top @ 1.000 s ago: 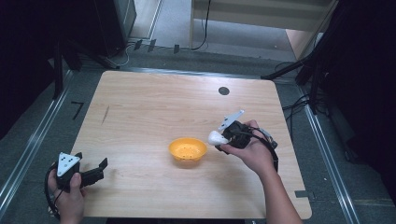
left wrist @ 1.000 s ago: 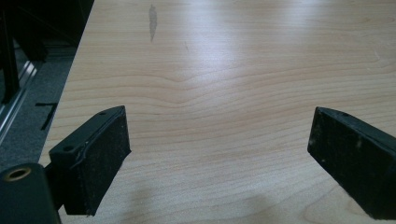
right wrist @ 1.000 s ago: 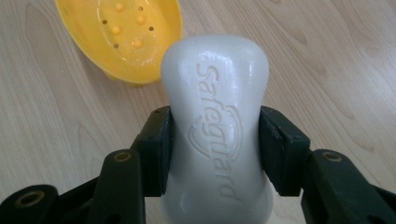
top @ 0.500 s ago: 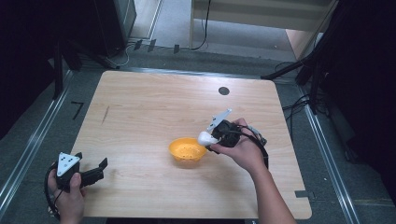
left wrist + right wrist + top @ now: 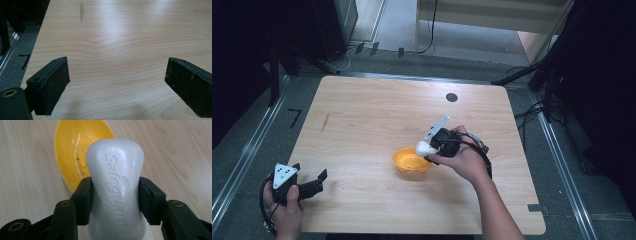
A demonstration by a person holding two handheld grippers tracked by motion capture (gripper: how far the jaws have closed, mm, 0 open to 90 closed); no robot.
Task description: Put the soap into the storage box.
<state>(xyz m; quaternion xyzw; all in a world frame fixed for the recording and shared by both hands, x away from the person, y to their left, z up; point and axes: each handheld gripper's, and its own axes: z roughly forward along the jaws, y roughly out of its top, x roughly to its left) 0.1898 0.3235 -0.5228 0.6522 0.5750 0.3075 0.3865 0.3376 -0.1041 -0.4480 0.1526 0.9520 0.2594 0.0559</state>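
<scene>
Soap bar (image 5: 115, 187), white and waisted, sits clamped at its narrow middle between our right gripper (image 5: 115, 200) pads, its free end poking out past the fingertips, over the near rim of the yellow dish (image 5: 75, 152). We judge it best to carry it on until the dish lies squarely under the fingertips, lower, then release. Our left gripper (image 5: 117, 80) rests with jaws wide, nothing between them.

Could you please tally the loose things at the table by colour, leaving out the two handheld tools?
White: 1, the bar of soap, clamped in the right tongs beside the dish.
Yellow: 1, the perforated dish on the wooden table.
Total: 2.
</scene>
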